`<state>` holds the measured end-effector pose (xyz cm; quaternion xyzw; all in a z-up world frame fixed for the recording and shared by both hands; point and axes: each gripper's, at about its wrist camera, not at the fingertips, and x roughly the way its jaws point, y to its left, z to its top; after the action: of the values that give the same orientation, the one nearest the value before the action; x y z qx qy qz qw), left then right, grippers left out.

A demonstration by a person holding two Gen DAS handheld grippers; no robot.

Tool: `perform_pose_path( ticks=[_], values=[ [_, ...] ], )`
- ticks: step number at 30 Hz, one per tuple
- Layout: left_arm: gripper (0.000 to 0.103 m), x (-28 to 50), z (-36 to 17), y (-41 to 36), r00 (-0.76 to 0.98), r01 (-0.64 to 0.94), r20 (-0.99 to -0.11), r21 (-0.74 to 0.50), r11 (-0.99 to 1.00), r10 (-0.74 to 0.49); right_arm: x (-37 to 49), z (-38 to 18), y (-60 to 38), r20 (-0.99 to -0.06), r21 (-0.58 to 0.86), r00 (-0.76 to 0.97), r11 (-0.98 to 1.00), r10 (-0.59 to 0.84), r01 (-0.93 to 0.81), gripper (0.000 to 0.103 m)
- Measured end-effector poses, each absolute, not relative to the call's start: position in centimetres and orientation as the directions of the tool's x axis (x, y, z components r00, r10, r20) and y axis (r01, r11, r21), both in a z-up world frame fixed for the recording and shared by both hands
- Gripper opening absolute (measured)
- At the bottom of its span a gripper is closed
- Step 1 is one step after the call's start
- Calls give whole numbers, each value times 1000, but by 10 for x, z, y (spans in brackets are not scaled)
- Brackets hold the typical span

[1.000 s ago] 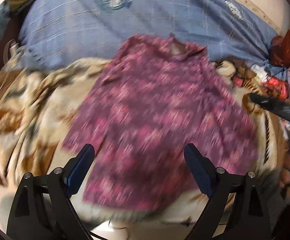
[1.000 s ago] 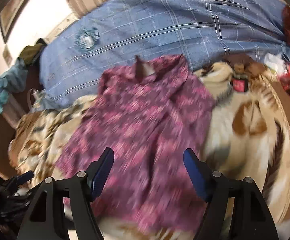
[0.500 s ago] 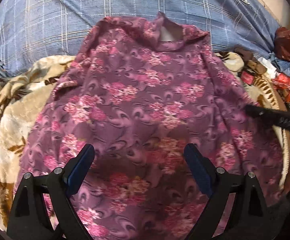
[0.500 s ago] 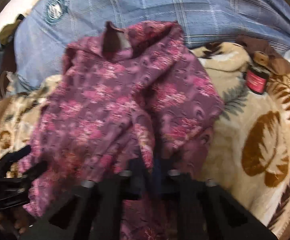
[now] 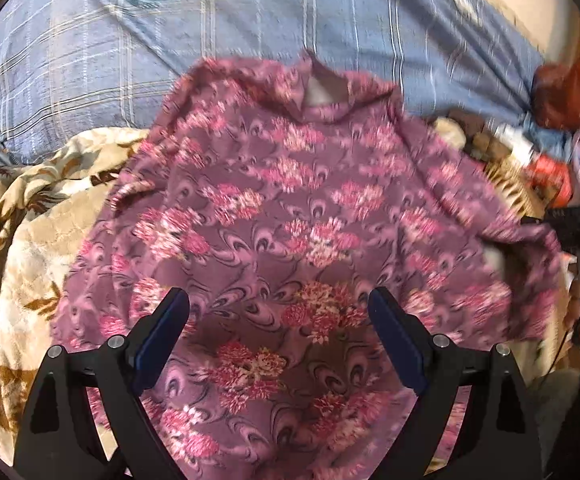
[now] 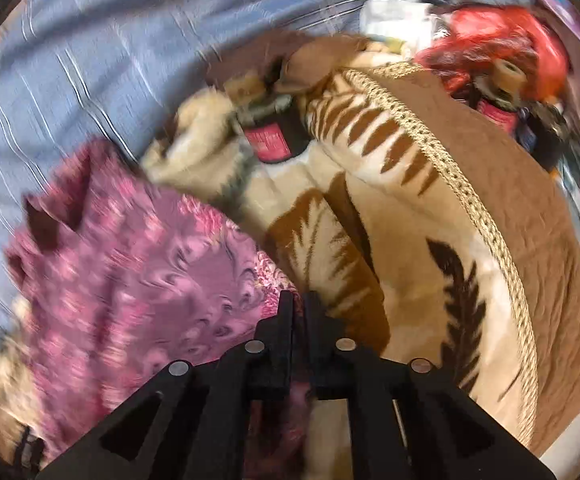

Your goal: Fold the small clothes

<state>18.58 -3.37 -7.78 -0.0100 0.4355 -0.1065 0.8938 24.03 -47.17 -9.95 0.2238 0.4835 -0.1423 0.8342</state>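
Purple and pink all over the floral top (image 5: 290, 220), spread wide on the cream-and-brown blanket (image 6: 410, 240), front or back uppermost impossible to tell. Left gripper (image 5: 277, 312) hovering with jaws wide apart, nothing between them, patterned cloth directly beneath and beyond both fingers (image 5: 161, 336); neck opening far ahead of them, touching the blue checked cover (image 5: 249, 32). Right gripper (image 6: 298, 308) nearly closed, jaws just starting to part, a thin edge of the top's side seemingly pinched between them; fabric bunched to the left of its fingers, bare blanket ahead and to the right. From the left wrist view, that same side drawn out to a point toward the right gripper at the far right. Judged as the first fold in hand: taking one side or sleeve, ready to carry across the body. Nothing folded yet, so hardly any of the task done. Next, probably: check the pinch and close again if loose, to avoid dropping the edge; then lift a little and sweep inward, toward the left fingers, laying the side over the middle. Meanwhile, close the left fingers on the opposite edge, or press down, to keep the body from sliding on the plush blanket. Worth watching for drag and bunching near the neck
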Motion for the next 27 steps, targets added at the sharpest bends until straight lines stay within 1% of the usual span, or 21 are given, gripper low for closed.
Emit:
perform_pose_path(
  ticks=[1, 2, 3, 4, 5, 6, 8, 10, 11, 12, 13, 14, 15, 17, 20, 21, 22, 23, 24, 25, 27],
  values=[
    [92, 178, -70, -24, 613, 173, -765, -117, 978, -200, 227, -81, -462, -835, 232, 548, 868, -53, 438, 23],
    [92, 169, -65, -15, 629, 155, -755, -115, 981, -188, 214, -62, -448, -797, 227, 601, 890, -64, 396, 44],
    [92, 160, -63, -6, 643, 132, -747, -111, 985, -170, 201, -45, -434, -757, 236, 652, 912, -45, 337, 64],
    [92, 148, -63, 7, 654, 96, -743, -106, 990, -143, 179, -27, -414, -698, 268, 716, 930, 10, 249, 71],
    [92, 137, -67, 21, 653, 60, -748, -111, 992, -123, 166, -20, -404, -670, 290, 741, 933, 41, 211, 77],
    [92, 128, -71, 31, 643, 34, -757, -122, 992, -115, 142, -14, -385, -632, 330, 768, 932, 99, 151, 80],
    [92, 109, -89, 49, 610, -2, -785, -141, 990, -110, 112, -23, -353, -610, 393, 764, 917, 209, 63, 81],
    [92, 94, -109, 57, 573, -36, -818, -89, 995, -53, 95, -46, -331, -623, 430, 729, 903, 284, 16, 79],
    [92, 88, -117, 59, 556, -52, -831, -58, 997, -19, 88, -58, -324, -632, 438, 715, 899, 297, 14, 77],
    [92, 82, -123, 60, 550, -58, -835, -37, 998, 0, 84, -73, -319, -647, 454, 697, 891, 310, 25, 64],
    [92, 76, -129, 61, 550, -62, -835, -14, 998, 23, 84, -83, -318, -665, 465, 672, 885, 325, 33, 56],
    [92, 72, -133, 62, 550, -68, -834, -2, 998, 36, 87, -91, -321, -685, 467, 648, 883, 332, 41, 45],
    [92, 72, -139, 63, 540, -79, -840, 4, 997, 46, 85, -95, -325, -693, 463, 640, 885, 333, 40, 48],
    [92, 74, -149, 70, 520, -96, -853, -24, 995, 29, 82, -102, -332, -739, 422, 614, 901, 277, 102, 49],
    [92, 82, -165, 79, 489, -125, -872, -47, 991, 20, 79, -120, -340, -795, 308, 586, 937, 157, 167, 50],
    [87, 84, -171, 81, 475, -129, -880, -66, 989, 3, 83, -130, -342, -815, 297, 561, 936, 146, 188, 50],
    [79, 86, -175, 80, 459, -129, -888, -82, 988, -14, 84, -139, -346, -826, 327, 532, 926, 185, 187, 50],
    [75, 87, -178, 78, 444, -123, -895, -97, 988, -33, 87, -148, -347, -839, 342, 501, 922, 212, 183, 48],
    [73, 88, -179, 74, 443, -114, -896, -93, 989, -33, 91, -155, -346, -856, 321, 477, 928, 199, 190, 46],
    [68, 85, -177, 73, 450, -109, -893, -83, 991, -25, 94, -161, -343, -871, 293, 458, 936, 177, 195, 40],
    [63, 85, -178, 74, 450, -107, -891, -118, 987, -58, 94, -157, -336, -866, 265, 474, 950, 160, 164, 9]
  ],
)
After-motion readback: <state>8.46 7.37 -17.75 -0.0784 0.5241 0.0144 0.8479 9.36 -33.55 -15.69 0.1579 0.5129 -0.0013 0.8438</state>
